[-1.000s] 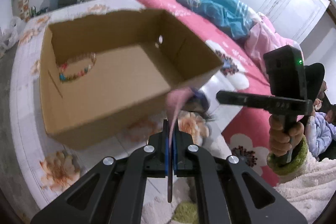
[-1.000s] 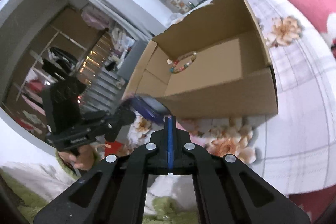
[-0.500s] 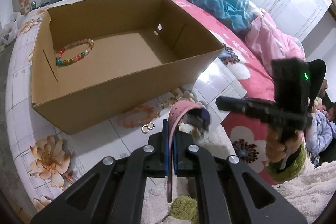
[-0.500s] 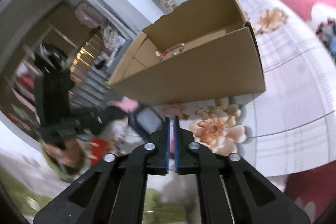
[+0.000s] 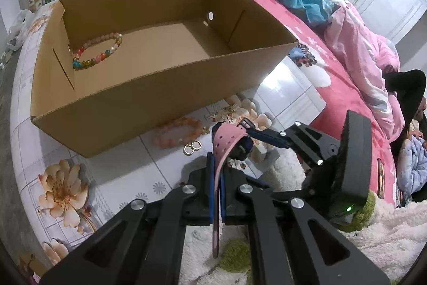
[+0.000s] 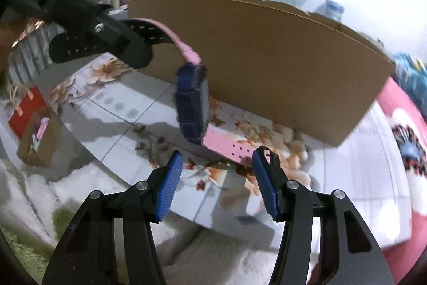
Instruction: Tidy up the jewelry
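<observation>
L gripper clamped on pink strap of watch: dark blue case, pink perforated band, hanging above table just in front of box. R gripper jaws just been opening, nothing between pads, watch just beyond. Bead bracelet in box; another on table.

I see even, bright indoor light with strong fisheye bending at both edges. The right wrist view is motion-blurred; glare marks the glossy white floral tabletop.

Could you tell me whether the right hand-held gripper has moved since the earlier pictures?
Yes. In the left wrist view the right hand-held gripper has come in from the right toward the watch in front of the box, and its jaws have just been opening.
</observation>
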### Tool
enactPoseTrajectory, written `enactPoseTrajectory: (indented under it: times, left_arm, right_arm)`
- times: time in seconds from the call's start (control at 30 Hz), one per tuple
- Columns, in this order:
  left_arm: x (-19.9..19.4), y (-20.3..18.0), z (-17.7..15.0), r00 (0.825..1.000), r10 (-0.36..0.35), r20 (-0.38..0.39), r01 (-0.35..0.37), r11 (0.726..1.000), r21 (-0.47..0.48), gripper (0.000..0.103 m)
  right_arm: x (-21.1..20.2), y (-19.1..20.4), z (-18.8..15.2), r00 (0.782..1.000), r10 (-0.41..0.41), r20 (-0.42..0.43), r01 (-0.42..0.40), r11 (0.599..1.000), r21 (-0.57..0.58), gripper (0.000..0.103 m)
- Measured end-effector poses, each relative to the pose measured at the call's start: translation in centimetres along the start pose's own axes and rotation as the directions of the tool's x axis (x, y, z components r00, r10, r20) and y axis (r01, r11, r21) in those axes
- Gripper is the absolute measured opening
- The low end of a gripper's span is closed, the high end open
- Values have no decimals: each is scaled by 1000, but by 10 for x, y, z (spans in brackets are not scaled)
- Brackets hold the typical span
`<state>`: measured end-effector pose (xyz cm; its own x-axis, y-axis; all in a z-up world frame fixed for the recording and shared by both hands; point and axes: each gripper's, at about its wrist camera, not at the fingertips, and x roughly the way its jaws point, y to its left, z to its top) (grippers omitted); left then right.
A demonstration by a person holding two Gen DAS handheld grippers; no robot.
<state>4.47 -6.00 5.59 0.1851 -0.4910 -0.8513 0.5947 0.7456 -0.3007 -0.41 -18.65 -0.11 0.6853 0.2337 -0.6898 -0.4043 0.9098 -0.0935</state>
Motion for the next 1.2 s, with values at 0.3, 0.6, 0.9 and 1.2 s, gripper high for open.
enactPoseTrajectory:
  times: [0.3, 0.6, 0.9, 1.2]
  left_arm:
    - [-6, 2, 4, 1000, -2, 6, 2, 1000, -19, 3]
    - [-13, -8, 11, 1000, -16, 14, 16, 1000, 10, 4]
    - [-34, -11, 17, 996, -53, 69, 52, 998, 18, 5]
    - [-76, -28, 32, 975, -84, 203, 65, 993, 96, 5]
  right_arm:
    - [-6, 12, 3, 998, 37, 57, -33, 997, -77, 52]
    - [8, 12, 11, 997, -3, 81, 7, 999, -48, 39]
    - [-19, -15, 20, 988, -79, 135, 65, 992, 108, 1]
    - [-80, -62, 52, 974, -49, 221, -19, 955, 295, 1]
